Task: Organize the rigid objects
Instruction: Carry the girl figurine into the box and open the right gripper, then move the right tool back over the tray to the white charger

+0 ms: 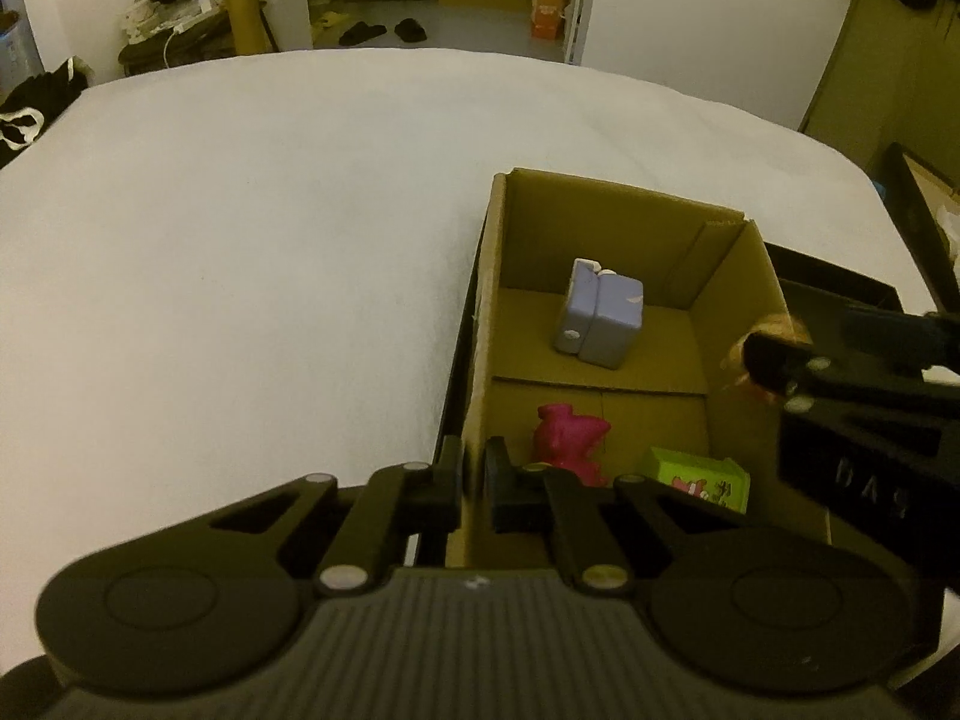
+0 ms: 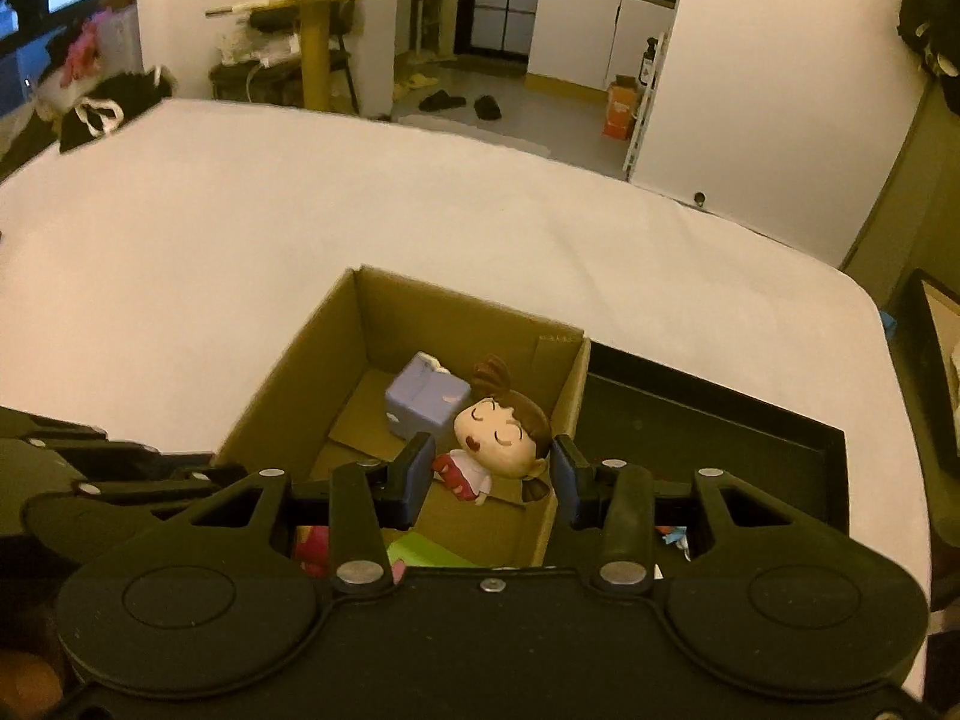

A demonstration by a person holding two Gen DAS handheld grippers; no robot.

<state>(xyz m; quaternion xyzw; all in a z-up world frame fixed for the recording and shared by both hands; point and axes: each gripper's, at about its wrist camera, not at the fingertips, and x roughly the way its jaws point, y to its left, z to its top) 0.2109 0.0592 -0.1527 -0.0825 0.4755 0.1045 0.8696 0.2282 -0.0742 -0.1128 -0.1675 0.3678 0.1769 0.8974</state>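
Note:
An open cardboard box [image 1: 600, 198] [image 2: 300, 354] stands on the white table. Inside lie a lilac block toy [image 1: 597, 321] [image 2: 423, 402], a magenta figure [image 1: 567, 441] and a green carton [image 1: 699, 477]. My left gripper [image 1: 474, 480] is shut on the box's left wall near the front. My right gripper [image 2: 492, 474] is open over the box's right side, with a brown-haired doll figure [image 2: 501, 441] between its fingers; whether the doll is loose or resting I cannot tell. The right gripper also shows in the left wrist view [image 1: 774, 372].
A black tray [image 2: 708, 420] lies against the box's right side. The white table [image 1: 240, 240] spreads wide to the left and behind. A dark frame [image 1: 918, 222] stands off the table's right edge. Room clutter and slippers lie beyond the far edge.

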